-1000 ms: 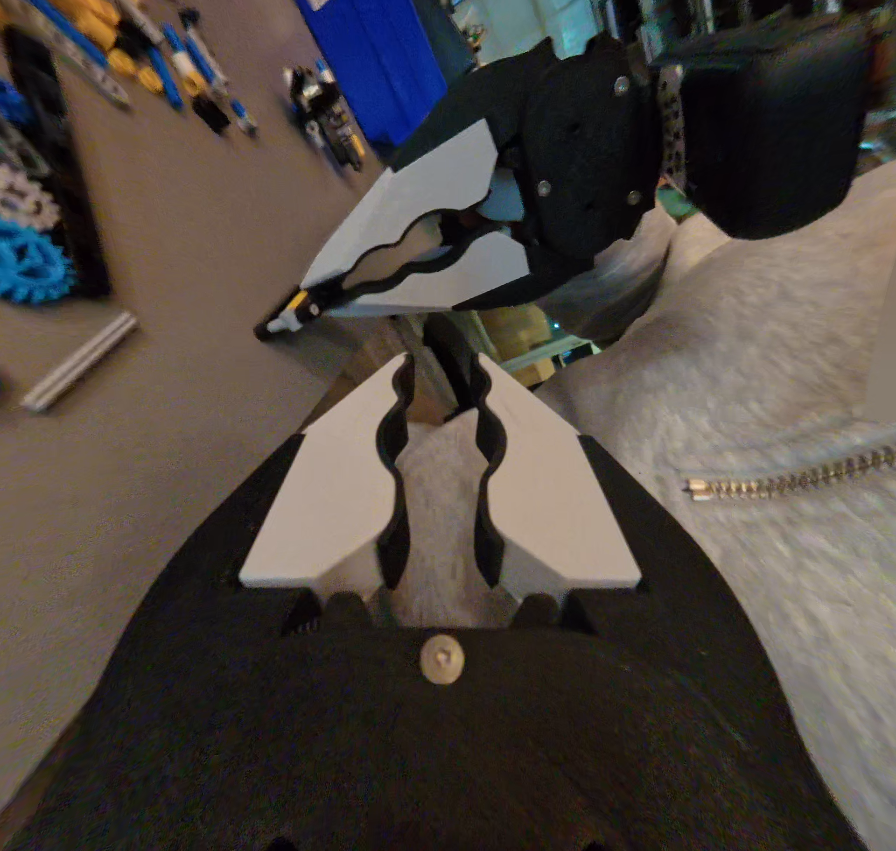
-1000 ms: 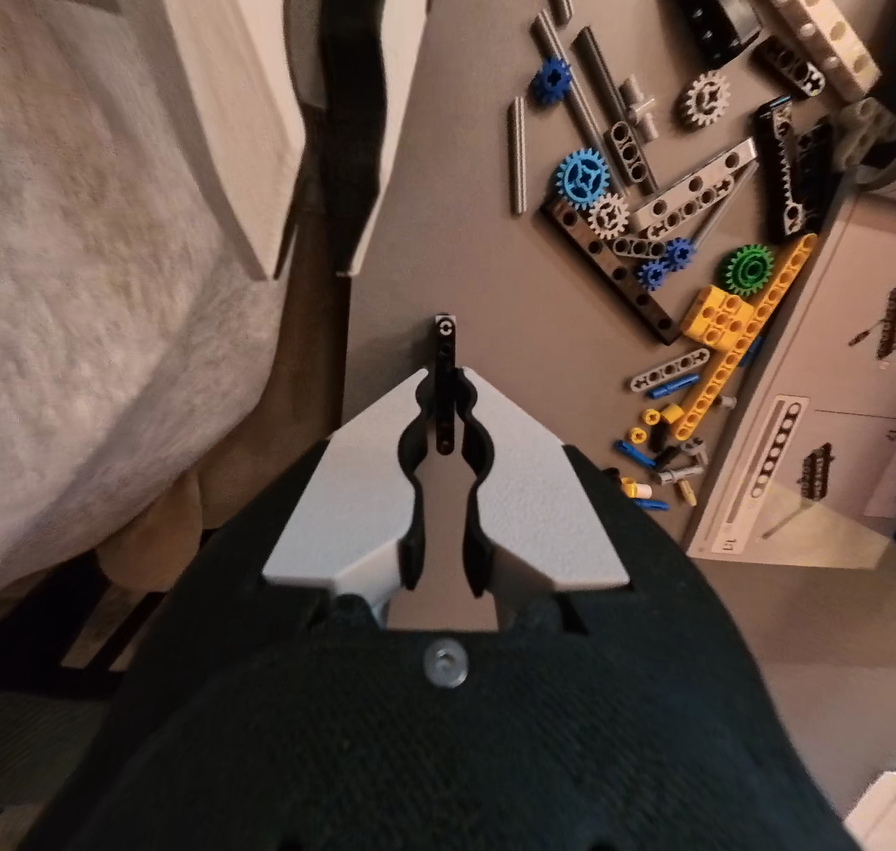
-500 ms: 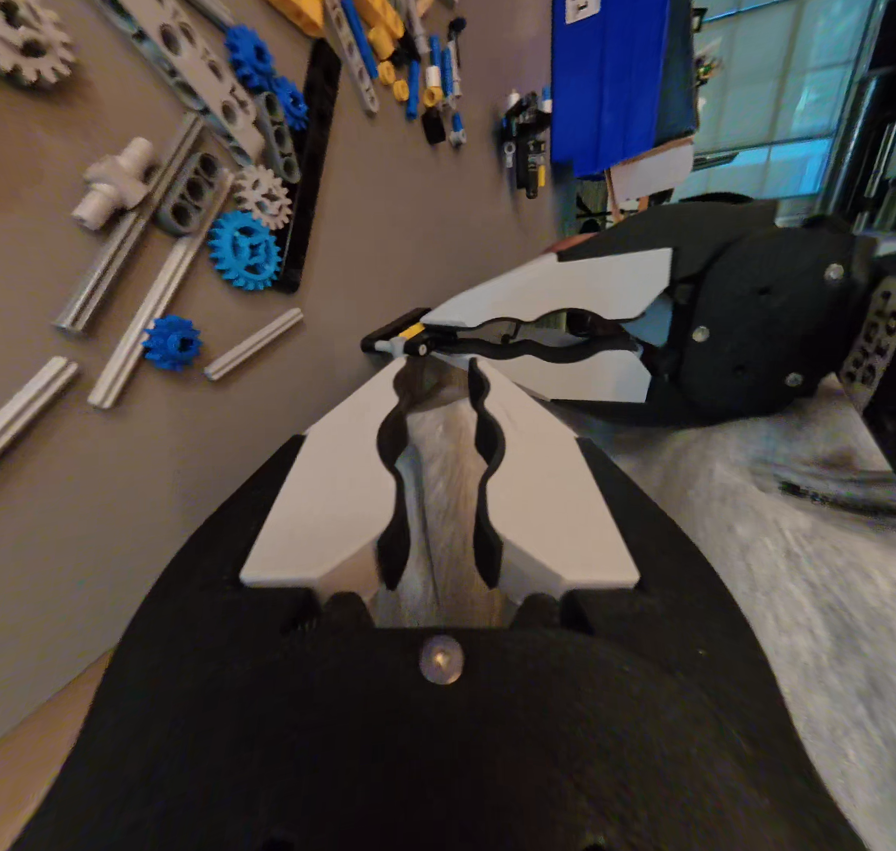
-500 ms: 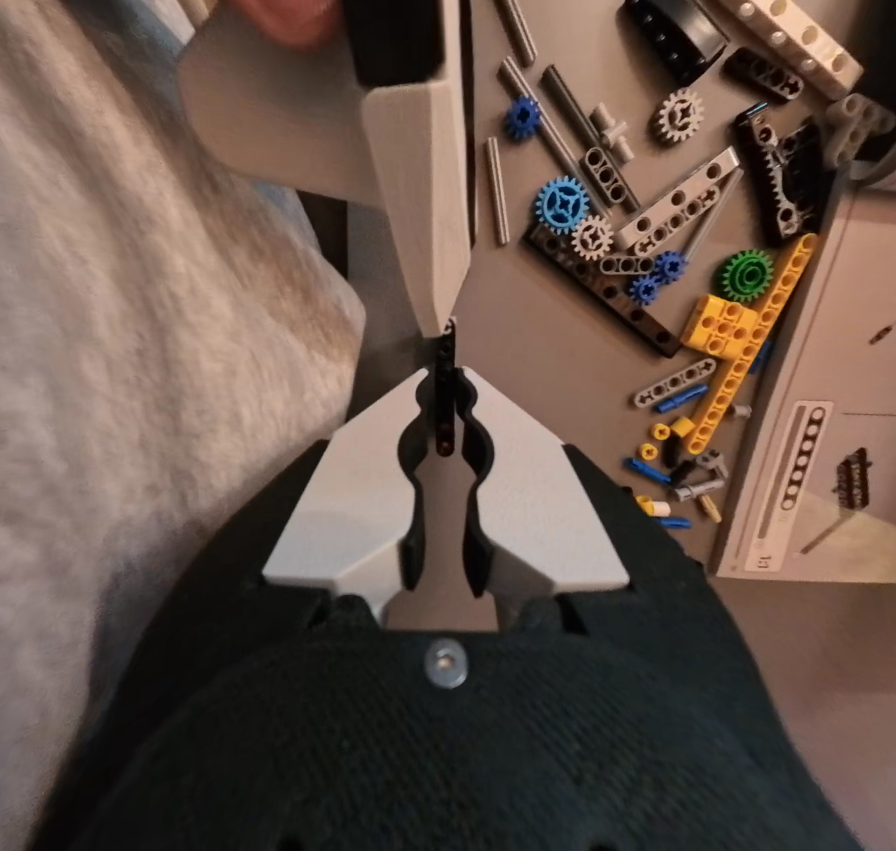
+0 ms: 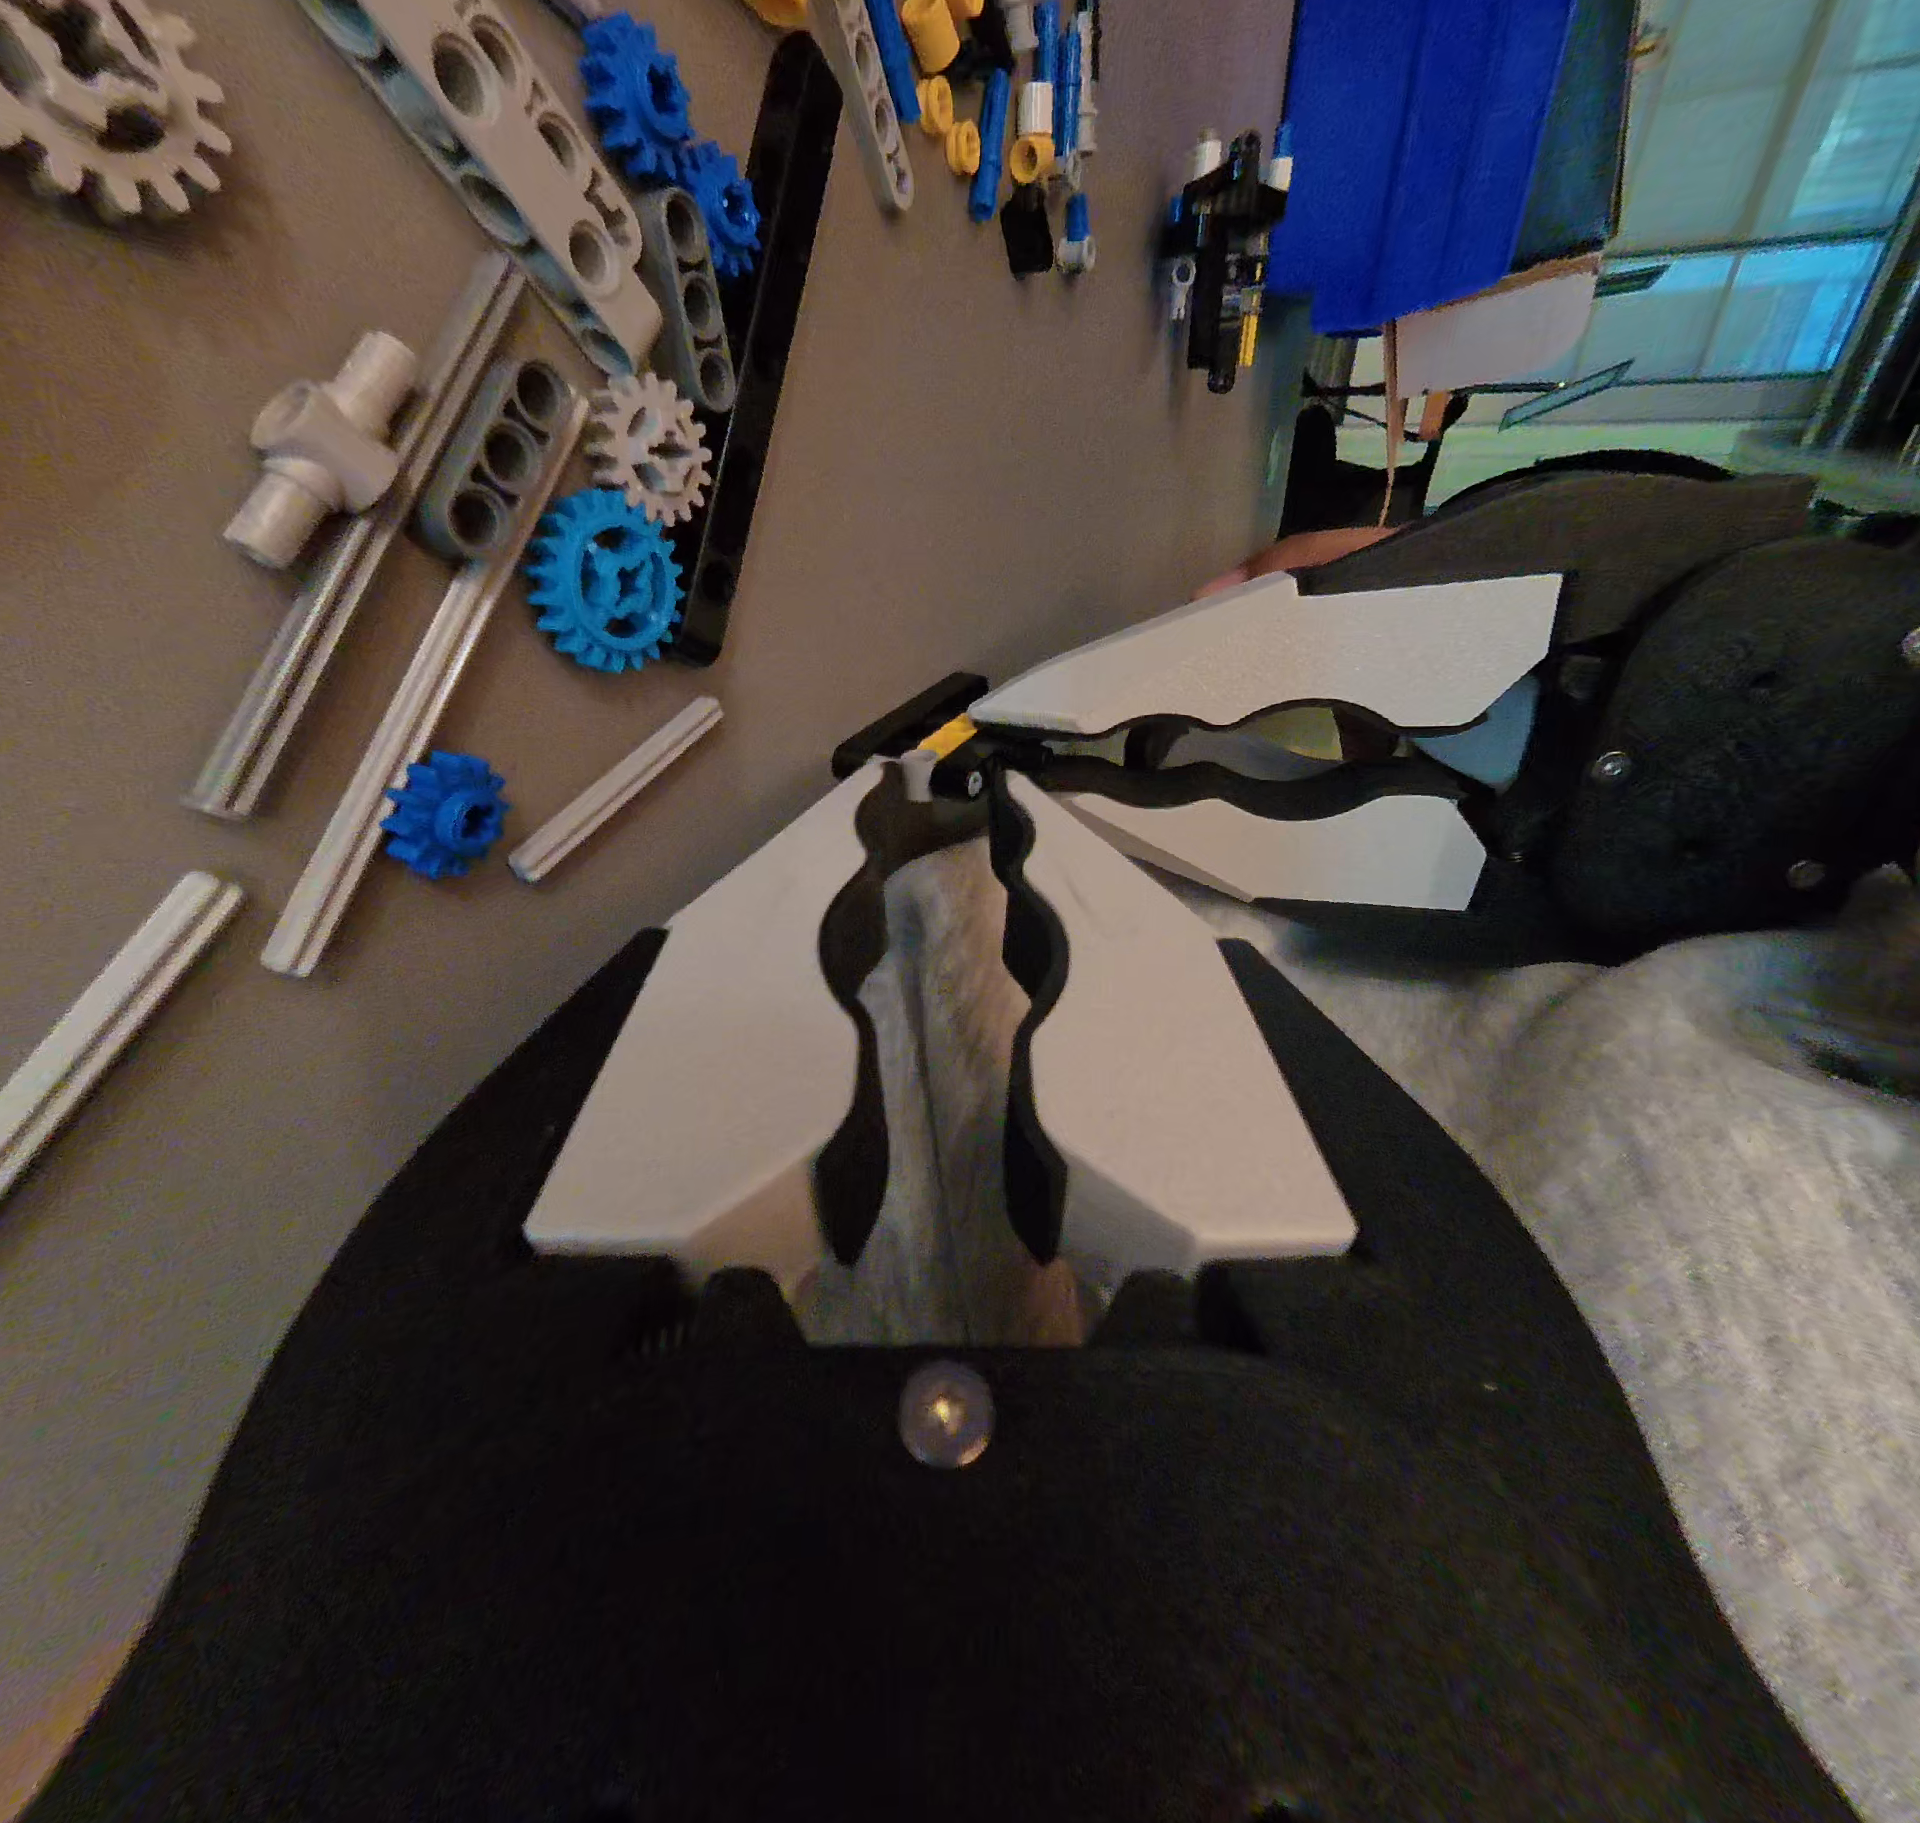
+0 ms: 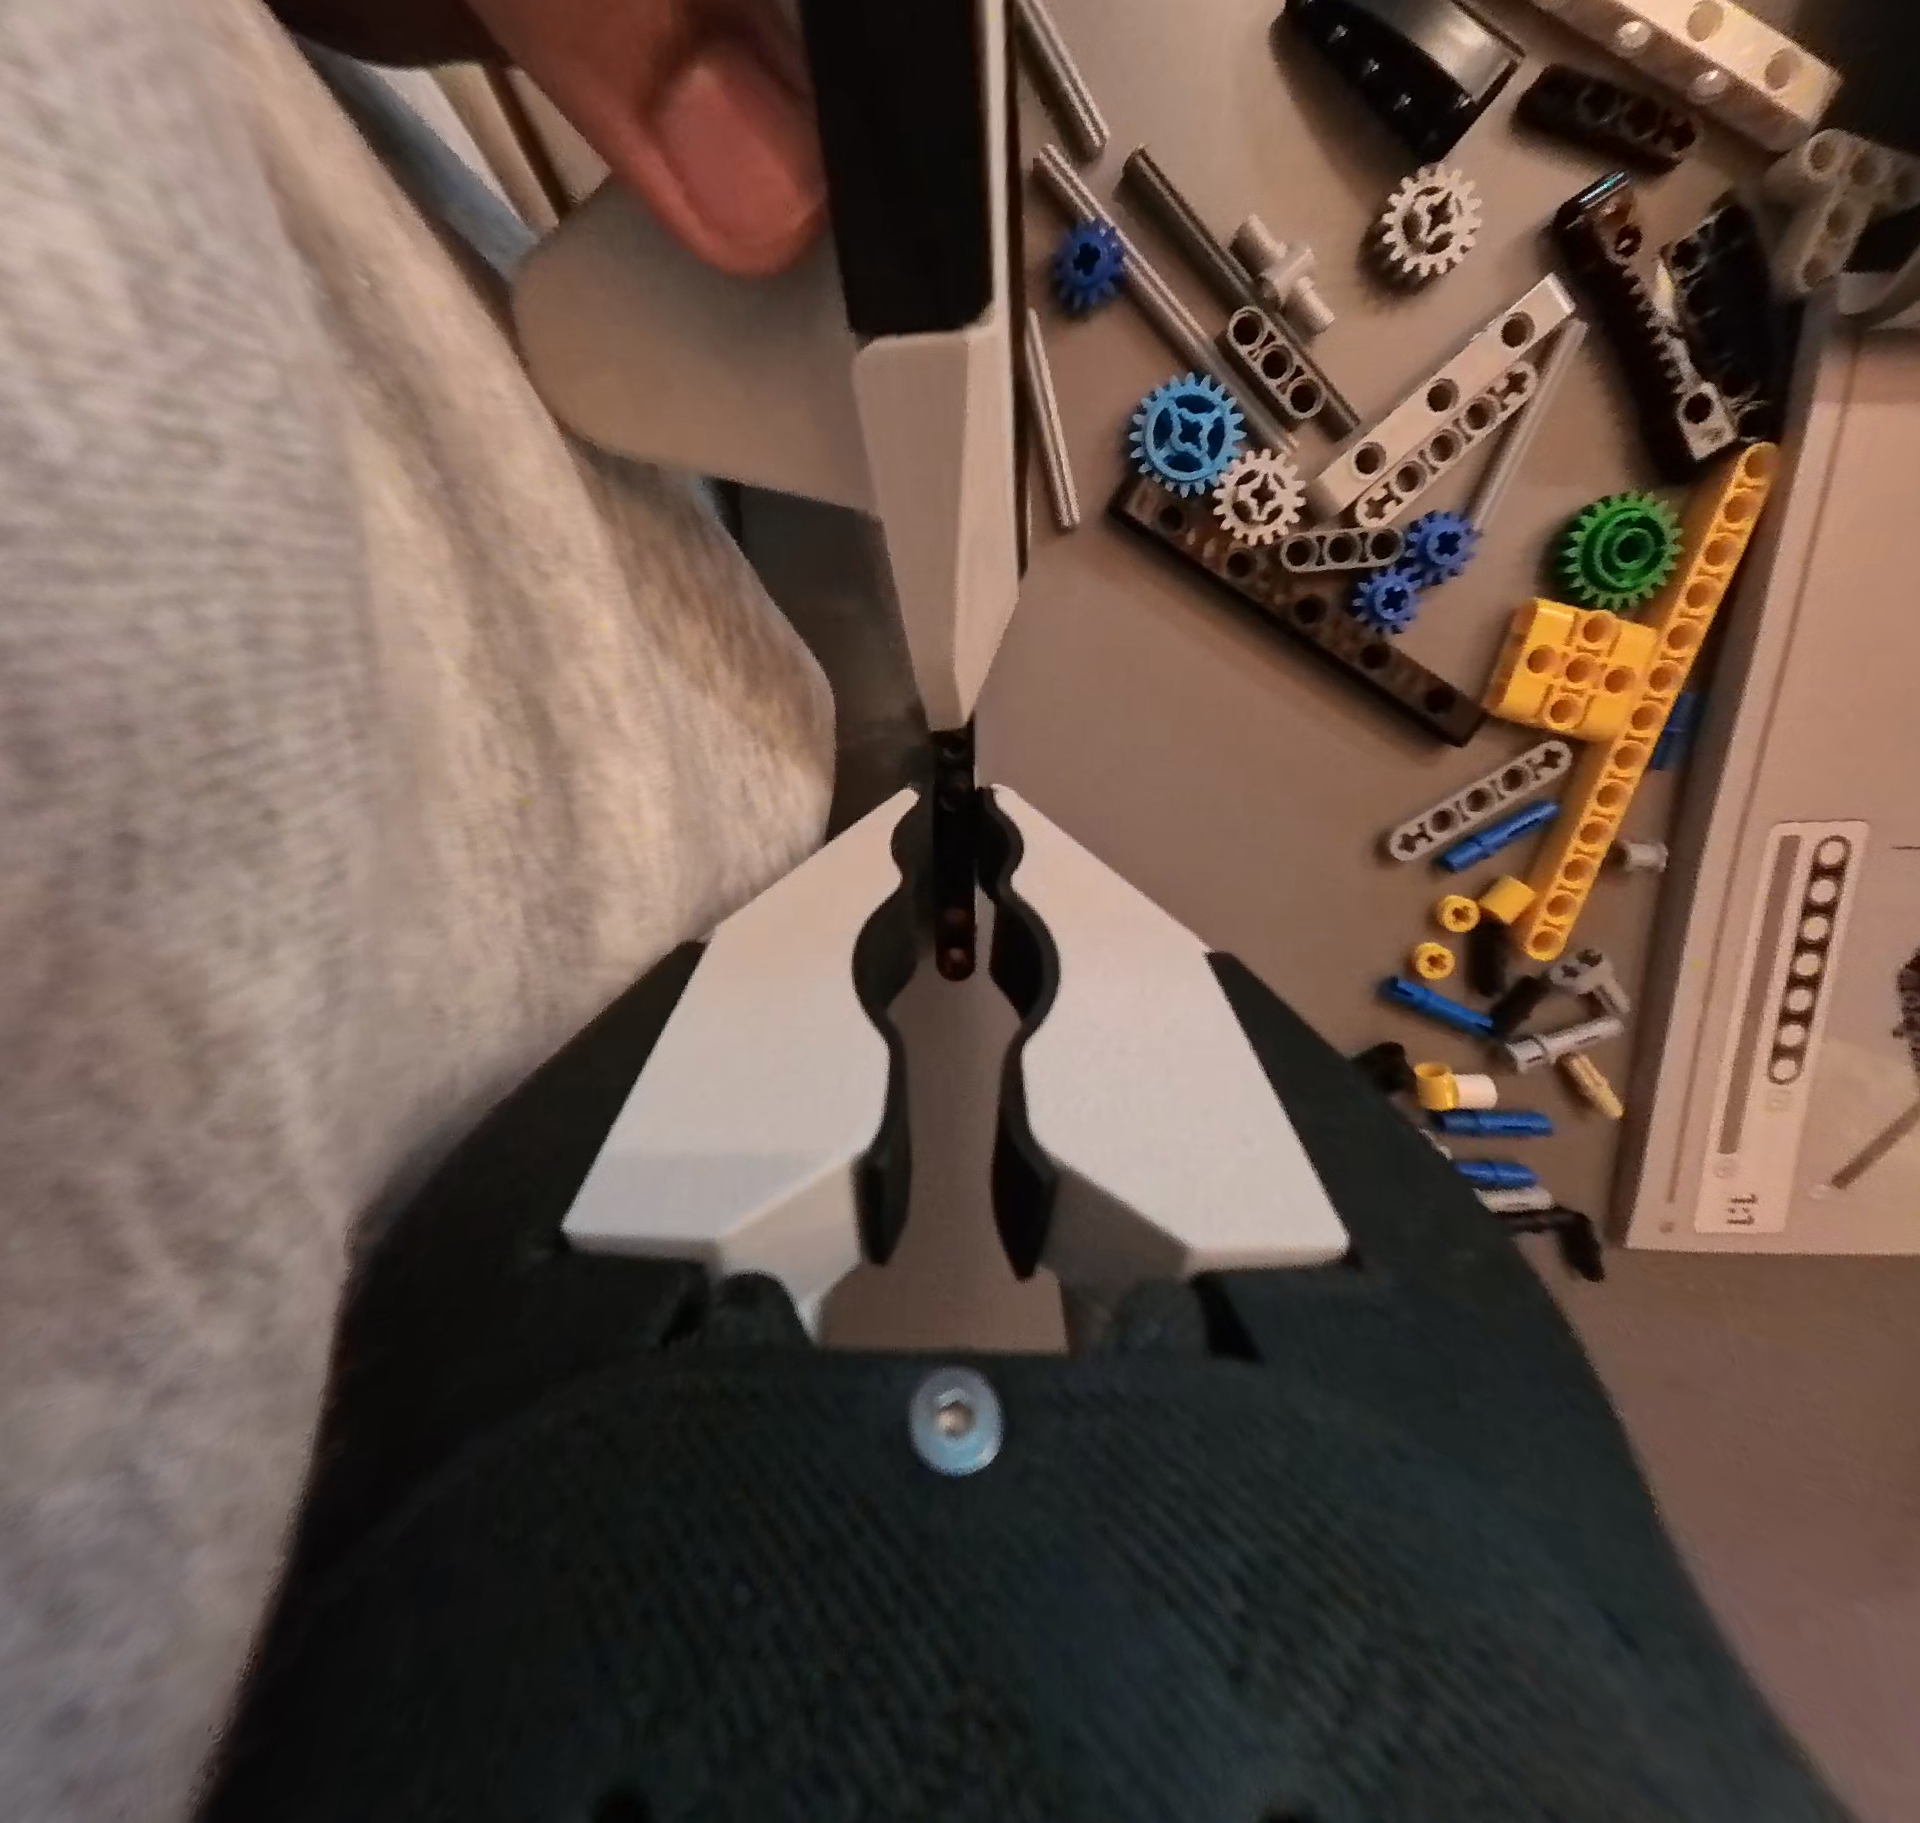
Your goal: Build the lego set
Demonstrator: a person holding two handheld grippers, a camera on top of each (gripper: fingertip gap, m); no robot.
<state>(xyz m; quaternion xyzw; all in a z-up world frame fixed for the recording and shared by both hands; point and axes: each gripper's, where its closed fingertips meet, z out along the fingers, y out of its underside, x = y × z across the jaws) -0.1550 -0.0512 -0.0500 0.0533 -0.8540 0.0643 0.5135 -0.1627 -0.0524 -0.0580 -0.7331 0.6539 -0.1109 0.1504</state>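
My right gripper (image 6: 954, 802) is shut on a thin black beam (image 6: 954, 900) that sticks out past its tips. In the left wrist view my right gripper (image 5: 987, 750) comes in from the right with the black beam (image 5: 904, 719), which carries a yellow piece (image 5: 951, 734) and a small grey pin (image 5: 920, 771). My left gripper (image 5: 940, 781) is narrowly open, and the pin end of that piece sits between its tips. In the right wrist view my left gripper (image 6: 961, 708) shows edge-on from above, its tip at the beam's far end.
Loose parts lie on the brown table (image 5: 987, 423): a blue gear (image 5: 603, 578), a long black beam (image 5: 764, 350), grey axles (image 5: 613, 786), a yellow beam (image 6: 1652, 693), a green gear (image 6: 1621, 552). An instruction booklet (image 6: 1787, 942) lies at the right. A grey sleeve (image 6: 312, 734) fills the left. Left and right tips are no more than a few centimetres apart. It is some 7 cm from my left tips to the blue gear (image 5: 603, 578). Seen from the right wrist view (image 6: 1197, 410) as well.
My left gripper has swung down and in towards the right gripper, so its tips now straddle the end of the held piece. The right gripper has stayed shut on the black beam.
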